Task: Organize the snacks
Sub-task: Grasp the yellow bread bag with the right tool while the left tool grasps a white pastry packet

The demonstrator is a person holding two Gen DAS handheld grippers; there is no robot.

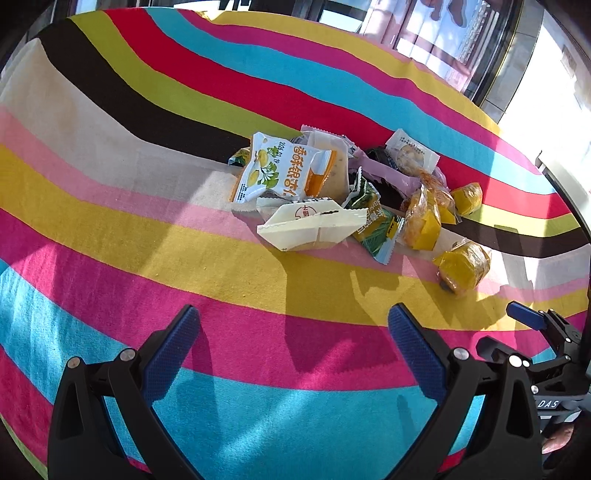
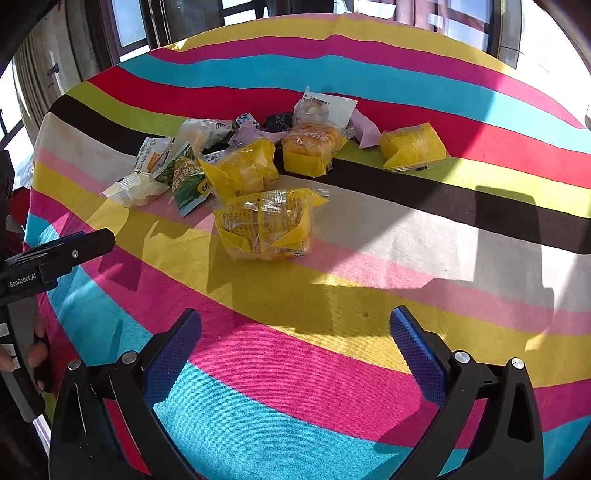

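Observation:
A heap of wrapped snacks lies on the striped tablecloth [image 1: 110, 229]. In the left wrist view a white ginkgo packet [image 1: 275, 168] tops the heap, a folded white packet [image 1: 314, 225] and a green packet [image 1: 373, 225] lie in front, and a yellow cake pack [image 1: 463, 264] sits at the right. My left gripper [image 1: 293, 332] is open and empty, short of the heap. In the right wrist view the nearest yellow cake pack [image 2: 266, 225] lies ahead, with two more yellow packs [image 2: 242, 170] [image 2: 413, 147] behind it. My right gripper [image 2: 295, 336] hangs open with nothing in it.
The other gripper shows at the right edge of the left wrist view [image 1: 546, 339] and at the left edge of the right wrist view [image 2: 55, 254], where a hand [image 2: 37, 350] holds it. Windows [image 2: 125, 22] stand beyond the table's far edge. Striped cloth [image 2: 480, 240] spreads to the right.

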